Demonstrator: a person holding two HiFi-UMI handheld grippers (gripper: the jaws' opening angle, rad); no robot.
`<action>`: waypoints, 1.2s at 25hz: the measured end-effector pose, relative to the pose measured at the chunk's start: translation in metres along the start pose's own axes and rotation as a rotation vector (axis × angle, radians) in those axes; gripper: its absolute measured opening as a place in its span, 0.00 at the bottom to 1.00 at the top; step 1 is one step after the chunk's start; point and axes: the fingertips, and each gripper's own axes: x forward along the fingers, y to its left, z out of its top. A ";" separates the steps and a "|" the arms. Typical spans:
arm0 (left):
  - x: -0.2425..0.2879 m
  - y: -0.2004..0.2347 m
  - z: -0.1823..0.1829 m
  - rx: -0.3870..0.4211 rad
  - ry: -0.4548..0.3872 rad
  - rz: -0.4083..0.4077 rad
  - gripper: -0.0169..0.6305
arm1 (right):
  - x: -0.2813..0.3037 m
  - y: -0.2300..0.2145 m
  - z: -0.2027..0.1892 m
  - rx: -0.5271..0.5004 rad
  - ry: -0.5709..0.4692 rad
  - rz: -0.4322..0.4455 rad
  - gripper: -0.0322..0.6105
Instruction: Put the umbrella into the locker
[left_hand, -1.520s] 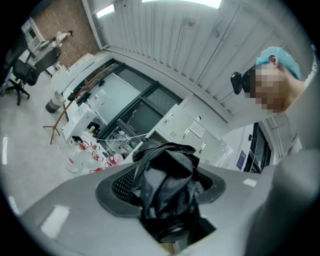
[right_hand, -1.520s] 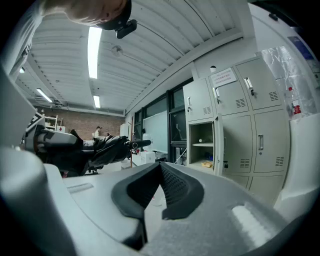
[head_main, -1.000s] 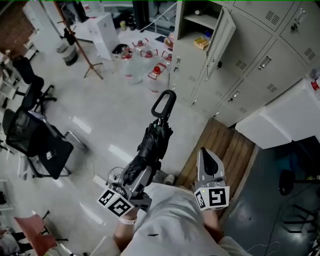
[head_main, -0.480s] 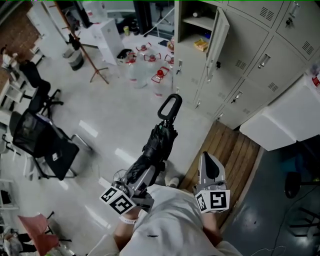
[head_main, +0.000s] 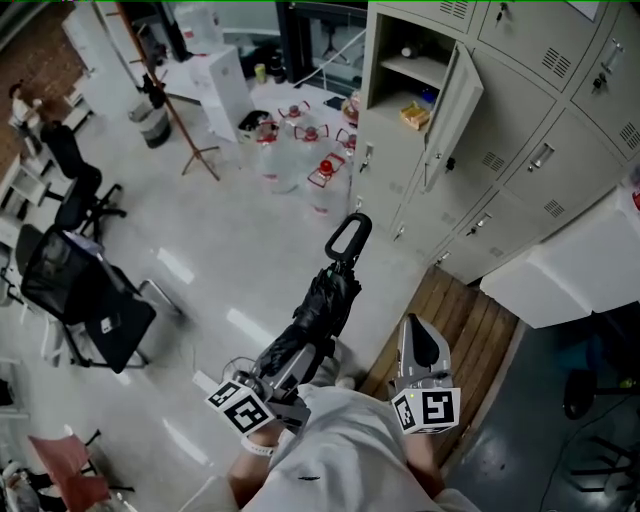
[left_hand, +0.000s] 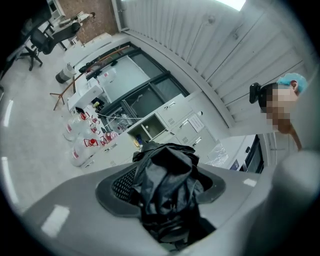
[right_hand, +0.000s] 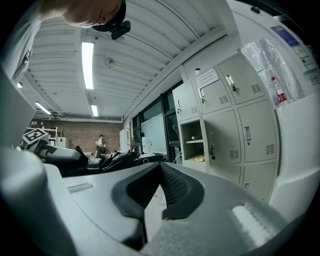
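Note:
A folded black umbrella (head_main: 322, 304) sticks out level from my left gripper (head_main: 291, 354), which is shut on its bunched fabric. Its loop handle (head_main: 347, 238) leads, aimed at the grey lockers. In the left gripper view the dark fabric (left_hand: 165, 184) fills the space between the jaws. One locker compartment (head_main: 413, 68) stands open, its door (head_main: 455, 108) swung to the right; it also shows small in the left gripper view (left_hand: 145, 128) and the right gripper view (right_hand: 193, 140). My right gripper (head_main: 418, 339) is beside the left one, shut and empty (right_hand: 157, 194).
Water jugs with red caps (head_main: 300, 150) stand on the floor left of the lockers. A wooden stand (head_main: 181, 118) and black office chairs (head_main: 87, 300) are at the left. Wooden floor slats (head_main: 472, 320) and a white cabinet top (head_main: 570, 268) lie to the right. A yellow item (head_main: 415, 115) sits on the open locker's shelf.
Both grippers and the umbrella have drifted forward towards the lockers. The open locker now sits further right and lower in the head view. The grip on the umbrella is unchanged.

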 end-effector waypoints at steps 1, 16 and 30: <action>0.006 0.003 0.005 0.001 0.000 -0.001 0.47 | 0.009 -0.001 0.000 -0.003 0.003 0.003 0.05; 0.124 0.047 0.078 0.067 0.015 -0.001 0.47 | 0.154 -0.021 0.035 -0.063 0.031 0.050 0.05; 0.181 0.099 0.122 0.009 0.076 -0.066 0.47 | 0.230 -0.010 0.044 -0.122 0.035 0.004 0.05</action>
